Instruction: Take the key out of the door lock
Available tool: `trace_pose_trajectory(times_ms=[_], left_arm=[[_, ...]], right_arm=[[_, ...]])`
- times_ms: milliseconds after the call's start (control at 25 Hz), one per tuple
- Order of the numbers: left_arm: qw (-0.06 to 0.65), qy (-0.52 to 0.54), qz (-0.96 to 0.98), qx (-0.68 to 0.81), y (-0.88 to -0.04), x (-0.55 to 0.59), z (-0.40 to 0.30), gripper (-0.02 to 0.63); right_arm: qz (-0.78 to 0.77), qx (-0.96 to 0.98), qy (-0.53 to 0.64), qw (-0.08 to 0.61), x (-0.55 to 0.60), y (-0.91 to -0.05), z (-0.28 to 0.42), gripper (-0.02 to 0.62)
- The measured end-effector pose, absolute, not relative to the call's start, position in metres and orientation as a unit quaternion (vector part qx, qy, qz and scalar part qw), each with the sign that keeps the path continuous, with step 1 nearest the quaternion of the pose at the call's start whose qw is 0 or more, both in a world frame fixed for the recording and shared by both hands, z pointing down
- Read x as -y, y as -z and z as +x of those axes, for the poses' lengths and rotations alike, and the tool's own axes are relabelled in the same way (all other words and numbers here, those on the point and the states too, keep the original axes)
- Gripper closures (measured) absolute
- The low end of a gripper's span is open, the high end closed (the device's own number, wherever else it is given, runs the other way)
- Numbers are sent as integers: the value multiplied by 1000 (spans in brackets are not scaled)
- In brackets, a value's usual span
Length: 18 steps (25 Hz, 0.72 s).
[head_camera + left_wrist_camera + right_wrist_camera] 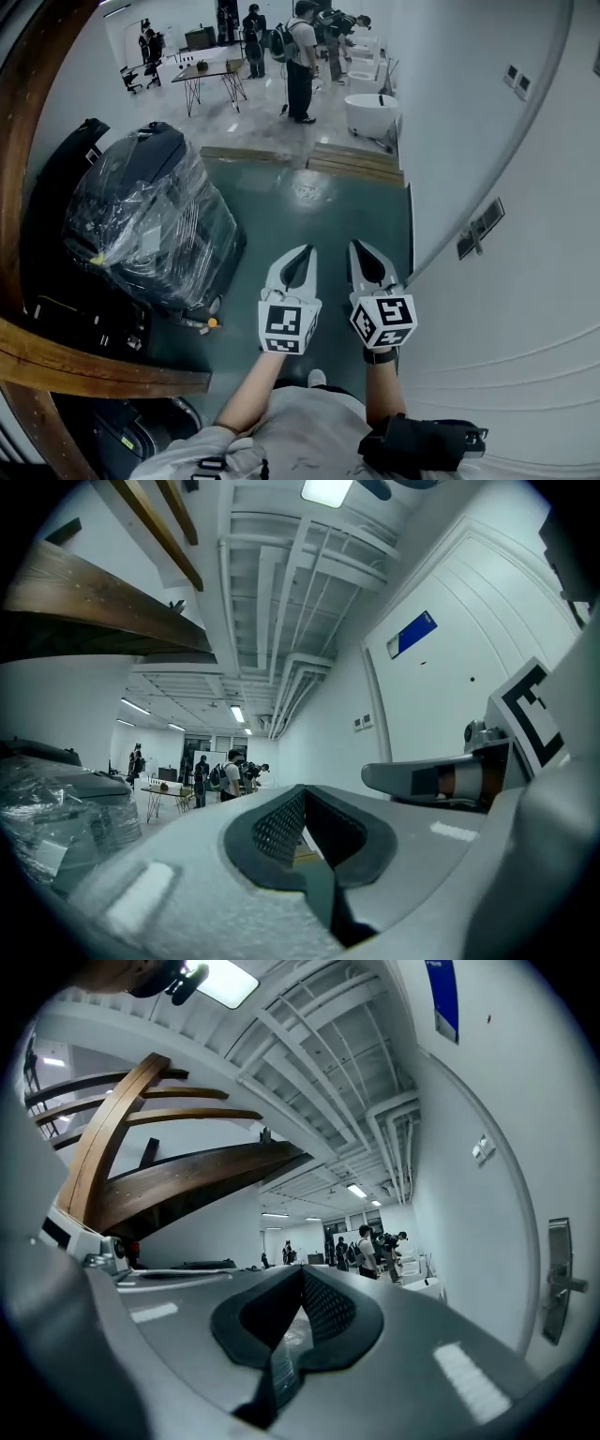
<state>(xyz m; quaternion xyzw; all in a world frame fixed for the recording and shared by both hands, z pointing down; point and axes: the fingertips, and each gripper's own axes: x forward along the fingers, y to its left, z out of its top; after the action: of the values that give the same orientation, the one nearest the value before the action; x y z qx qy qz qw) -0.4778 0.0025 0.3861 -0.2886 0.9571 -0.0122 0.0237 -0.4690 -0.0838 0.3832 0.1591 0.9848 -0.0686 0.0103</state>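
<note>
2 grippers: left gripper (307, 253) & right gripper (356, 249). 1 plastic-wrapped bundle (150, 220), 1 table (208, 75), 1 white tub (370, 112), 1 door handle (561, 1283). People (300, 56) at far end: min. 4, exact no. unclear.

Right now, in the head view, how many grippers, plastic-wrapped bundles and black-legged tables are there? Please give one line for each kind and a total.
grippers: 2, the left gripper and the right gripper, both shut with nothing in them
plastic-wrapped bundle: 1
black-legged table: 1
total: 4
</note>
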Motion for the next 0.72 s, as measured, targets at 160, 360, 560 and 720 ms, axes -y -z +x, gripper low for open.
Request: trace_pose_trajectory(times_ms=[160,360,560,720], left_arm=[[4,19,-283,-959,-397,4,-525,606],[-22,-1,-302,-953,-414,23,-589,606],[-14,-11,-350,-937,-411,52,-670,606],[13,-24,-376,-926,-383,57,-735,606]], right_arm=[[171,-982,84,-8,87,-398,-515,592],[162,-983,78,-28,100,-415,-574,591],[116,-991,64,-25,125,-410,-649,592],[98,-993,58,-8,126,-388,-709,591]])
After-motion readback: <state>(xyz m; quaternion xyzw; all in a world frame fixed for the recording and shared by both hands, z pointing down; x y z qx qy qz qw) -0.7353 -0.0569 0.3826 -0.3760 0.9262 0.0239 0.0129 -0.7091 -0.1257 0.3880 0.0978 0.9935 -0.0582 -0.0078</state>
